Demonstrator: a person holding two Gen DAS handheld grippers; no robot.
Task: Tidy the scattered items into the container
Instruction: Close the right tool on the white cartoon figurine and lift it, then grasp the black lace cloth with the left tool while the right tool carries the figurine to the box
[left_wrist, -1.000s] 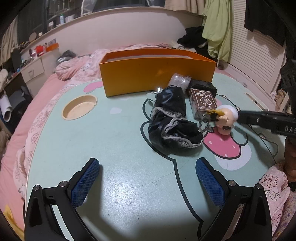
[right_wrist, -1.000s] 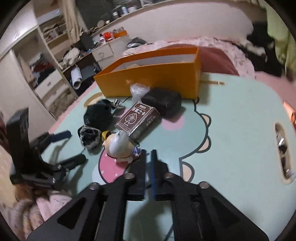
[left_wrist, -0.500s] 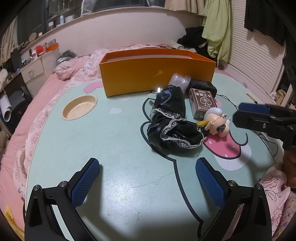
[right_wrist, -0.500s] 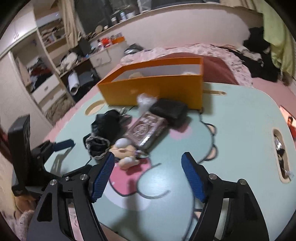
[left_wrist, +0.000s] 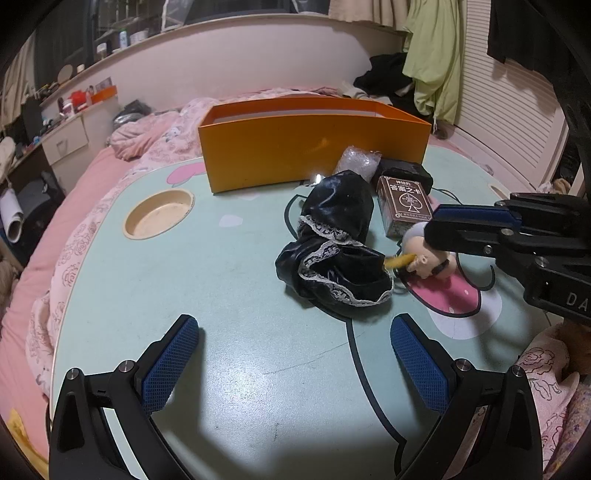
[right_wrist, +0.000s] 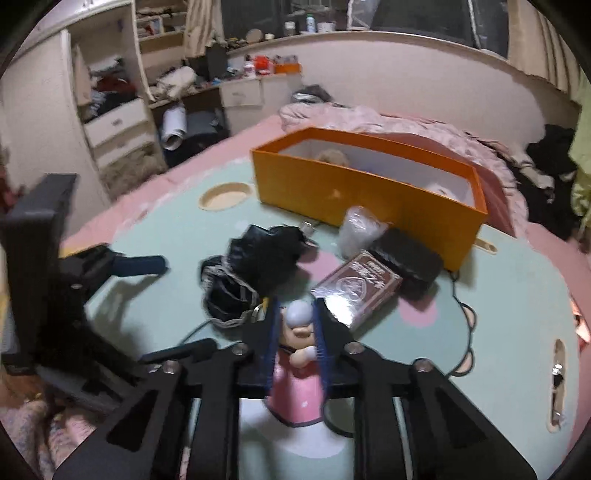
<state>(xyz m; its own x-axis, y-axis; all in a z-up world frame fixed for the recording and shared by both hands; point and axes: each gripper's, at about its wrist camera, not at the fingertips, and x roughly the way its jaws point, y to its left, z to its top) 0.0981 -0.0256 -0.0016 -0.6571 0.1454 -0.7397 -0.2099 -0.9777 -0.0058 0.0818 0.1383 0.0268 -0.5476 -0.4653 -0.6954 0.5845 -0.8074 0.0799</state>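
A small doll figure (right_wrist: 300, 330) with a pale head lies on the mint table (left_wrist: 240, 369), and my right gripper (right_wrist: 295, 312) is shut on it, blue pads pressing both sides of the head. From the left wrist view the same doll (left_wrist: 424, 260) sticks out under the right gripper (left_wrist: 430, 230). Just beyond it lie a black lace-trimmed cloth (left_wrist: 336, 240), a brown card box (left_wrist: 404, 205), a black pouch (left_wrist: 402, 173) and a clear plastic bag (left_wrist: 358, 160). Behind these stands the orange box (left_wrist: 314, 155). My left gripper (left_wrist: 295, 332) hovers open over bare table near the front edge.
A round cup recess (left_wrist: 159, 214) is sunk into the table left of the orange box. A narrow slot (right_wrist: 557, 373) cuts the table's right side. A thin dark cable (left_wrist: 443, 192) runs by the pouch. Pink bedding (left_wrist: 140, 136) surrounds the table.
The right gripper, shut beside the doll at first, spread wide, shifted over and closed on the doll's head. The doll has turned on the table. The left gripper stayed still.
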